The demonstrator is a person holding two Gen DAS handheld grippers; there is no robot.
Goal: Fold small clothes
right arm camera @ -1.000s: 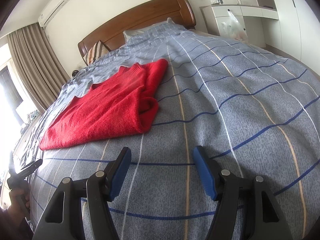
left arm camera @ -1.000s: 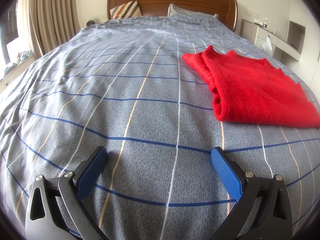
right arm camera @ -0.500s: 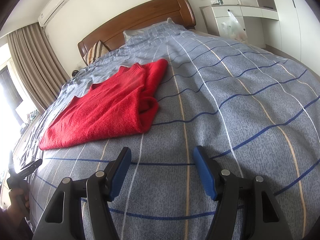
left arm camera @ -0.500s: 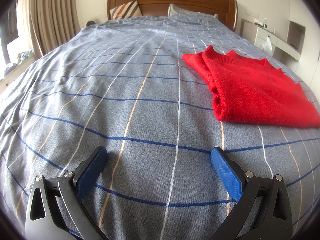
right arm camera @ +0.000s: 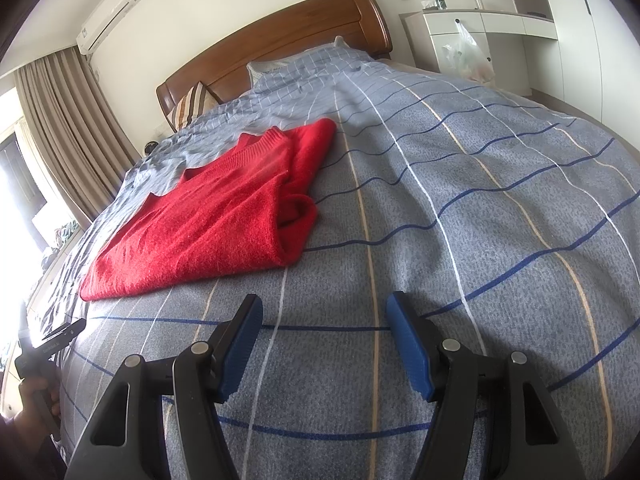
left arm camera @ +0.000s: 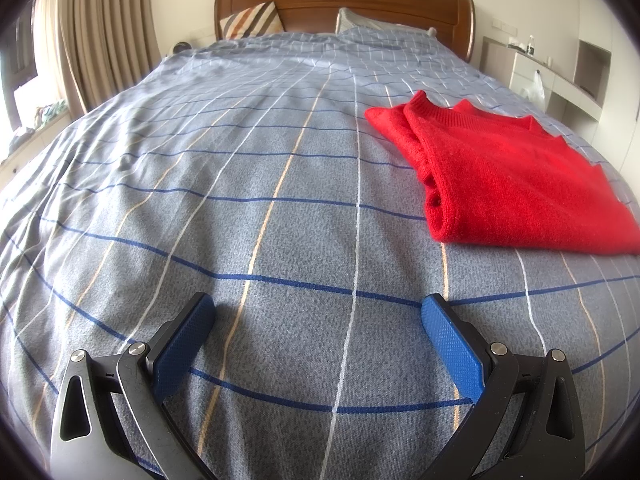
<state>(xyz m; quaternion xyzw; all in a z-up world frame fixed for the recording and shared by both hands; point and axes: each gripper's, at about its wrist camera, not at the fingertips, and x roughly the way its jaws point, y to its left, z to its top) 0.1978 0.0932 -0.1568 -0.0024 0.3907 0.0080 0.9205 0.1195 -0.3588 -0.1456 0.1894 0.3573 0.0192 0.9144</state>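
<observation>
A red knitted sweater lies folded flat on the blue-grey checked bed cover. In the left wrist view it is ahead and to the right of my left gripper, which hangs open over bare cover with nothing between its blue pads. In the right wrist view the sweater is ahead and to the left of my right gripper, also open and empty, a short way from the garment's near edge. A folded sleeve shows along the sweater's right side.
A wooden headboard with a striped cushion and a pillow stands at the far end. Curtains hang on the left, white cabinets with a plastic bag on the right. A hand holding the other gripper's handle shows at lower left.
</observation>
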